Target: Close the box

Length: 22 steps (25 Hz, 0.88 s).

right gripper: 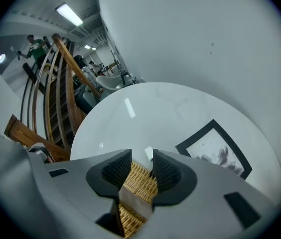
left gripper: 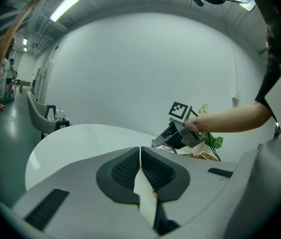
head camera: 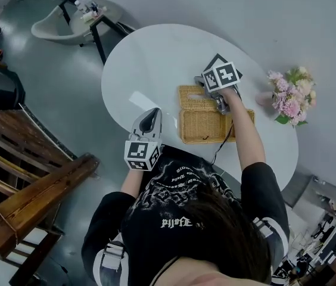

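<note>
Status, left to right. Wooden bench [head camera: 31, 189] is sitting on the floor far left, out of play.

Left gripper [left gripper: 140, 151] is hanging off the near edge of the table [head camera: 156, 58], well apart from the work. Its jaws are pressing together with nothing between them. My guess is it's parking there to keep the lid's path free, since the box looks steady enough on its own.

Wicker box [head camera: 204, 127] is sitting mid-table, toward the person's right. Its lid [head camera: 196, 96] is showing as a separate panel on the far side. It looks tipped back rather than lying flat on the body, so I'm reading the box as not yet closed.

Right gripper [right gripper: 141, 158] is doing the work, pointing steeply down at the lid's right end. Its jaws are standing wide apart and the wicker is showing in the gap. The pads aren't pinching it that I can see. Wide jaws probably mean it's either straddling the lid edge or lining up to push it over. Can't tell whether it's touching.

Framed picture [right gripper: 215, 151] is lying flat just beyond the box. Flowers [head camera: 292, 95] are standing near the right end of the table, clear of the lid's swing.
</note>
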### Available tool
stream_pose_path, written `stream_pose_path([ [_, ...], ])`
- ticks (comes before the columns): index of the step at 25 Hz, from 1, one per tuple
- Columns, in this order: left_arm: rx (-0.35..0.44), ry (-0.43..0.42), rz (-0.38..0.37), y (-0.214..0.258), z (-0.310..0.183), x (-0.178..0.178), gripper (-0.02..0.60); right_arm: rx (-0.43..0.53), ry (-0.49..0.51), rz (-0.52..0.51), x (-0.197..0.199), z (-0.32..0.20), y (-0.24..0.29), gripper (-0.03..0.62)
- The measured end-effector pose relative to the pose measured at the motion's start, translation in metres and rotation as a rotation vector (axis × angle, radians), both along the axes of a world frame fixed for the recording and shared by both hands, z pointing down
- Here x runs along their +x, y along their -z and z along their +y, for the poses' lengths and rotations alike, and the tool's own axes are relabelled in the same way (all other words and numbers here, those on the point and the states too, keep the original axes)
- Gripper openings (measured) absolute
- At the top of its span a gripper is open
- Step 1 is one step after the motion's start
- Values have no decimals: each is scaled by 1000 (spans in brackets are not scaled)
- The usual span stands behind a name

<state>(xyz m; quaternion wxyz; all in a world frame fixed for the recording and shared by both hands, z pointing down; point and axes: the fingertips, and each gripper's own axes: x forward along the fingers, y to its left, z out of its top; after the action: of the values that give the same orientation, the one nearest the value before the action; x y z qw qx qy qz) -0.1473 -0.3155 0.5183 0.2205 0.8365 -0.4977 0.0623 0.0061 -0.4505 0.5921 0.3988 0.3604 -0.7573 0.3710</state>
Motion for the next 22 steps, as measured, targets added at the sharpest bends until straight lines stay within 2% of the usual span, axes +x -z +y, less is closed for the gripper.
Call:
stream_pose_path([
  [9, -19, 19, -23, -6, 8, 6, 28, -129, 52, 64, 9, -10, -39, 158],
  [18, -29, 74, -53, -8, 17, -6, 28, -231, 93, 93, 8, -10, -65, 156],
  [22, -36, 103, -61, -11, 22, -13, 28, -236, 109, 112, 6, -15, -69, 136],
])
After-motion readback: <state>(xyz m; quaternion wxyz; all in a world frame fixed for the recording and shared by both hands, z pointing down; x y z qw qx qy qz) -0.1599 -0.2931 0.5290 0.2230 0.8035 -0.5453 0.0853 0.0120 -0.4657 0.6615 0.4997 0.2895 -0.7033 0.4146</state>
